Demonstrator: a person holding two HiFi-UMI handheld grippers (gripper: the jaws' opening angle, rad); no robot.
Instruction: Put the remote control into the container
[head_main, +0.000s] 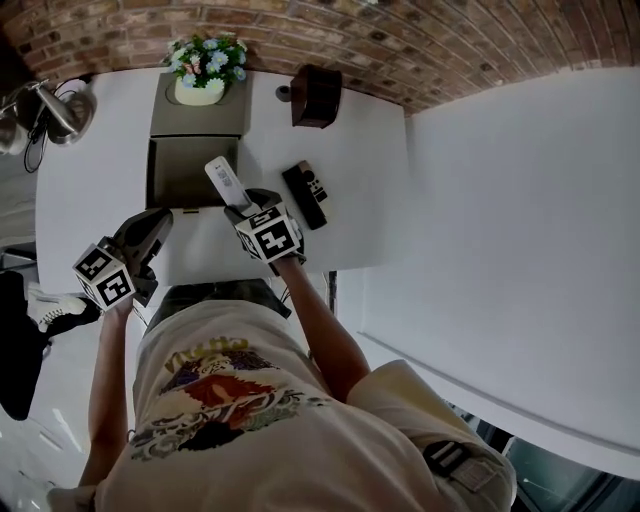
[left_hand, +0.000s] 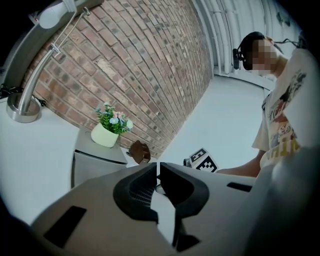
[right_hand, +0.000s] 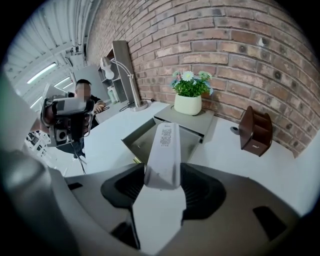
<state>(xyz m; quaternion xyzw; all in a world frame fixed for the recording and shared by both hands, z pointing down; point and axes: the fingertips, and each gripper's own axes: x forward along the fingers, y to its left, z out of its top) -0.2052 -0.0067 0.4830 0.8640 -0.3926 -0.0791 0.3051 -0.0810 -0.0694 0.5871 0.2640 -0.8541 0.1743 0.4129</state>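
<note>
A white remote control sticks out of my right gripper, whose jaws are shut on its near end. It hangs over the front right part of the open grey drawer, the container. In the right gripper view the white remote points toward the open drawer from between the pads of the right gripper. A black remote lies on the white table to the right. My left gripper hovers at the drawer's near left corner; its jaws are shut with nothing between them.
A flower pot stands on the grey drawer unit. A brown holder sits at the back by the brick wall, and a silver desk lamp stands far left. The table's front edge is right below the grippers.
</note>
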